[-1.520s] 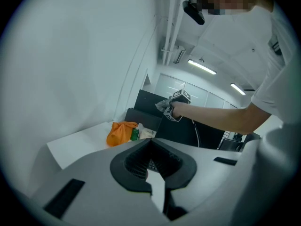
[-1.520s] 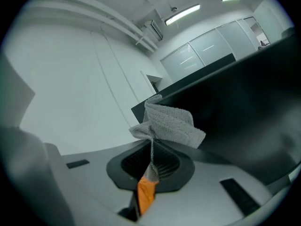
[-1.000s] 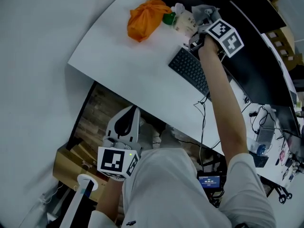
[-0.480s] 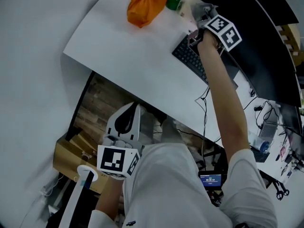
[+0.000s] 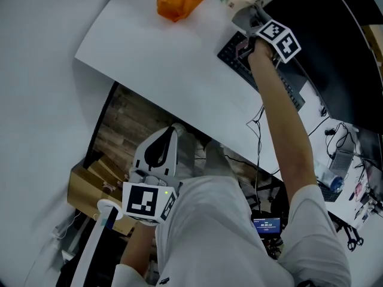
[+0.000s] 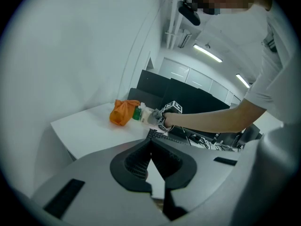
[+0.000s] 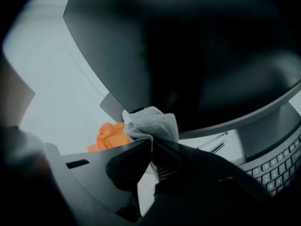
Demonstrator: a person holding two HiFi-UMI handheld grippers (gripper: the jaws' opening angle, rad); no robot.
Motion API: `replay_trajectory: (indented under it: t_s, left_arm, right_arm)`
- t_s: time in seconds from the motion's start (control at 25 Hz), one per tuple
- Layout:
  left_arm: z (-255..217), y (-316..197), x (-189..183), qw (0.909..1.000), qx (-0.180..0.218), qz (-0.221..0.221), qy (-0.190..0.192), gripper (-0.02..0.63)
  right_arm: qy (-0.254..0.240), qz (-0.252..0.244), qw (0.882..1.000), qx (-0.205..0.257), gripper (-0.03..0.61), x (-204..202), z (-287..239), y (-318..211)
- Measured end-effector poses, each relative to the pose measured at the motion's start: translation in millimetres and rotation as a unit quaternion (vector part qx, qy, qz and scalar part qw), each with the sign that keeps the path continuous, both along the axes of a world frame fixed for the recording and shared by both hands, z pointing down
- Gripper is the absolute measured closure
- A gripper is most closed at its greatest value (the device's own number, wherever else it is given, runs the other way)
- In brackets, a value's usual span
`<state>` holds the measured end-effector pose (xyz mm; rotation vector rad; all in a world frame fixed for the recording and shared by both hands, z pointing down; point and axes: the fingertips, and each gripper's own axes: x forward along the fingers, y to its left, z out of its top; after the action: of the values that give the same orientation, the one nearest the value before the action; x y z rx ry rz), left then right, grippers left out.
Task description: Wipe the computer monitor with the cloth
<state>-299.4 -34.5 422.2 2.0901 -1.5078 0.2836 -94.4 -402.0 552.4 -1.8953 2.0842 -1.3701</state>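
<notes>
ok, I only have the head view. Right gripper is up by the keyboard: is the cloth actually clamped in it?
Observer: Yes. The right gripper view shows the right gripper shut on the grey cloth, which bunches out past the jaw tips.
Operator: On the screen?
Observer: The cloth lines up with the lower edge of the dark monitor in that view. I cannot tell whether they touch.
Operator: Left gripper?
Observer: In the left gripper view the left gripper has its jaw tips together with nothing between them, aimed across at the desk.

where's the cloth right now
Right gripper view: the grey cloth is pinched in the right claw, up by the lower edge of the monitor, orange bag to its left.
</notes>
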Motion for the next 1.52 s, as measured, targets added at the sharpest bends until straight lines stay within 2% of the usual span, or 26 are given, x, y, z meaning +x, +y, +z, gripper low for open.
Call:
replay_trajectory:
  t_s: [0.2, 0.52, 0.76, 1.04, 1.52]
  left_arm:
    - [3.6, 7.6, 17.1, 0.9999, -0.008, 0.005, -0.006, 0.595]
    - [9.2, 20.2, 50.7, 0.9994, -0.021, 0.018, -0.019, 0.594]
    - [8.2, 22.8, 77.6, 0.999, -0.021, 0.03, -0.028, 0.595]
    - [4.2, 22.4, 115.0, 0.9978, -0.018, 0.056, -0.032, 0.595]
    - [-3.2, 21.4, 187.2, 0.9935, -0.007, 0.108, -0.037, 0.594]
  right_arm:
    - [-0.016, -0.001, 1.0, -0.002, 0.56, 11.4, 19.3, 5.6]
    - [-0.033, 0.0, 0.999, 0.027, 0.561, 46.5, 33.0, 14.4]
    - [-0.034, 0.038, 0.998, 0.03, 0.561, 92.0, 44.7, 29.6]
    - [-0.015, 0.05, 0.998, 0.042, 0.561, 141.8, 44.5, 56.9]
    - [-0.016, 0.089, 0.995, 0.043, 0.561, 222.8, 46.1, 104.8]
